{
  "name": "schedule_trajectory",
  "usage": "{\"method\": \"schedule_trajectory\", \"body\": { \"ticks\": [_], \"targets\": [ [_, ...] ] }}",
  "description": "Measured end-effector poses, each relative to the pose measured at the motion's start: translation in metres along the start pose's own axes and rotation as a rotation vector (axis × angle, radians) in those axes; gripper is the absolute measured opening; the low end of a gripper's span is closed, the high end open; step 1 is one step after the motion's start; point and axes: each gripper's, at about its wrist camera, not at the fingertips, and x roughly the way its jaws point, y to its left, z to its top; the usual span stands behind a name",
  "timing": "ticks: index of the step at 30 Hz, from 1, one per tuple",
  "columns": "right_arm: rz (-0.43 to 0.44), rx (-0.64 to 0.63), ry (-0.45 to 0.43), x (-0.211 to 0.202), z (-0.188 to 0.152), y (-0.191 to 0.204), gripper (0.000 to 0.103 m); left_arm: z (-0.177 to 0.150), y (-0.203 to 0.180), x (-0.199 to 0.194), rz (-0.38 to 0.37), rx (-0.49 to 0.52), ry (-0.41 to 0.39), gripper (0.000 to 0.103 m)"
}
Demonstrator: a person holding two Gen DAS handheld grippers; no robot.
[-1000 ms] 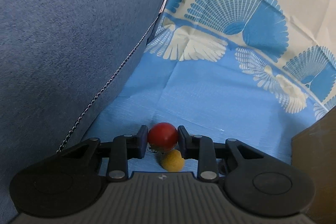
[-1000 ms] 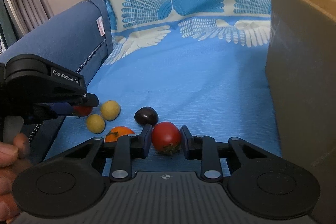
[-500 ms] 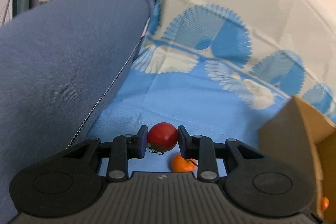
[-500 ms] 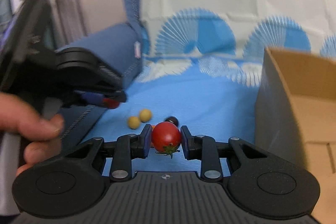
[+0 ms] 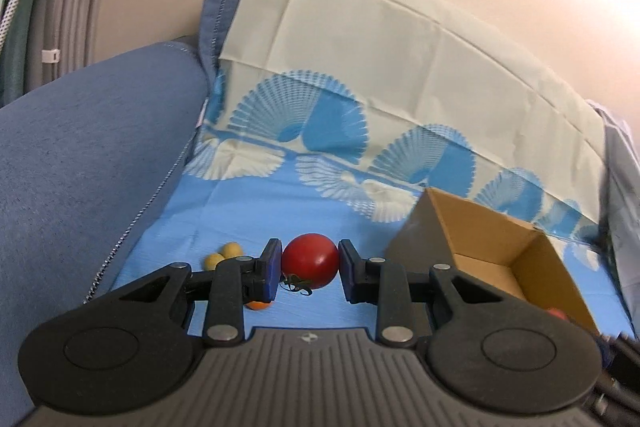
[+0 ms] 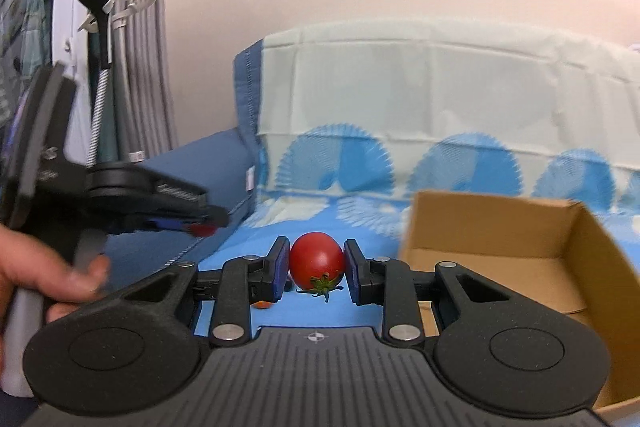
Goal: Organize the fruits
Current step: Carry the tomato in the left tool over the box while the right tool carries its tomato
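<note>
My left gripper (image 5: 309, 262) is shut on a red tomato (image 5: 310, 259) and holds it in the air above the blue cloth. My right gripper (image 6: 317, 263) is shut on a second red tomato (image 6: 316, 258), also lifted. An open cardboard box (image 5: 516, 259) stands to the right, and it also shows in the right wrist view (image 6: 532, 247). Two small yellow fruits (image 5: 223, 255) and an orange fruit (image 5: 258, 305) lie on the cloth below the left gripper. The left gripper appears at the left of the right wrist view (image 6: 200, 223).
A blue sofa armrest (image 5: 88, 163) rises on the left. The patterned cloth (image 5: 320, 131) covers the seat and backrest. A small red fruit (image 5: 558, 314) shows by the box's near edge. Grey curtains (image 6: 136, 67) hang at the far left.
Both grippers have risen well above the seat, each still holding its tomato. The box has come into view on the right of both views, and the loose fruits look smaller and lower.
</note>
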Motion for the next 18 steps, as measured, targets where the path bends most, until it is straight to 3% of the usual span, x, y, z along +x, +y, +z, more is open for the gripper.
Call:
{"method": "schedule_trajectory", "body": {
  "ticks": [10, 18],
  "targets": [
    [-0.125, 0.056, 0.002, -0.035, -0.004, -0.061, 0.03, -0.008, -0.014, 0.005, -0.012, 0.017, 0.028, 0.034],
    [-0.162, 0.075, -0.006, -0.051, 0.006, -0.09, 0.03, -0.014, -0.032, 0.01, -0.053, 0.054, 0.03, 0.034]
  ]
}}
